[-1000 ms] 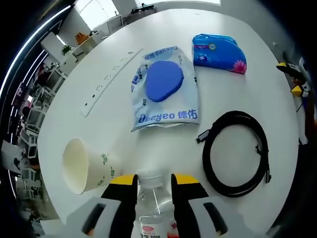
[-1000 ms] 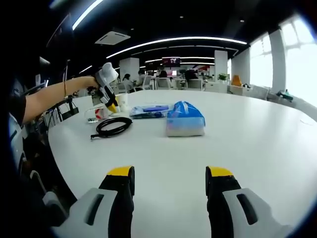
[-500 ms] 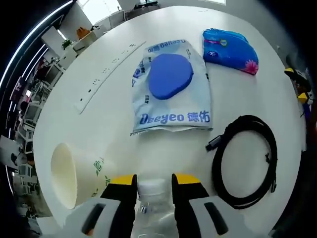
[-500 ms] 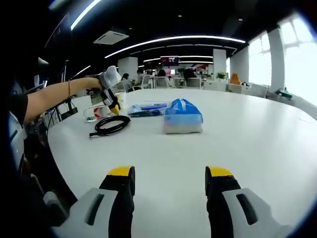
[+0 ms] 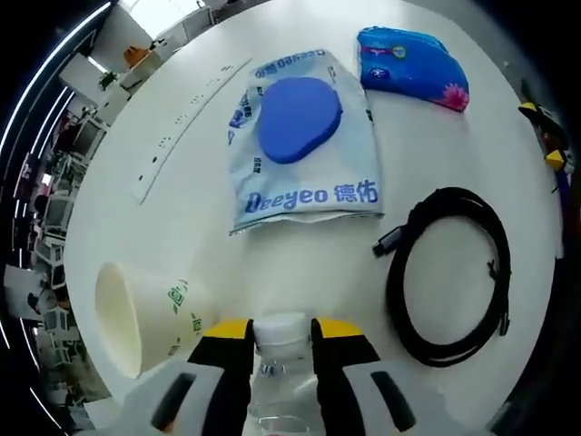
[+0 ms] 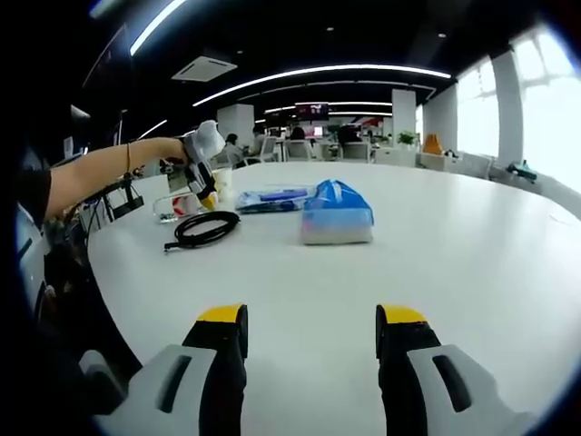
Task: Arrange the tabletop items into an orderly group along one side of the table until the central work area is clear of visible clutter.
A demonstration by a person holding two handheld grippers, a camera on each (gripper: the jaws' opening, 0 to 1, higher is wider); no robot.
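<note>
In the left gripper view the left gripper (image 5: pixel 281 338) has its two yellow-tipped jaws closed against the sides of a clear plastic bottle with a white cap (image 5: pixel 280 363); the cap sits right between the jaw tips, and the bottle's body runs down between the jaws toward the bottom of the view; just to the left of the jaws a cream paper cup with green print (image 5: pixel 141 316) lies on its side on the round white table (image 5: pixel 182 227), its open mouth turned away from the bottle, its base end close beside the left jaw; beyond the bottle lies a flat pale wipes pack with blue lettering and a round blue lid (image 5: pixel 302 138), and past that a blue tissue packet with a pink flower (image 5: pixel 410 65); a coiled black cable (image 5: pixel 449 274) rests to the right of the wipes pack, apart from it; a long white power strip (image 5: pixel 186 123) lies along the table's far left edge.

In the right gripper view the right gripper (image 6: pixel 310 327) hovers above bare tabletop, its jaws spread wide with nothing between them; well ahead on the table sit the blue tissue packet (image 6: pixel 336 214), the wipes pack (image 6: pixel 272 198) and the black cable (image 6: pixel 204 227); the person's outstretched arm (image 6: pixel 104 173) holds the left gripper (image 6: pixel 200 177) beside the cable.
</note>
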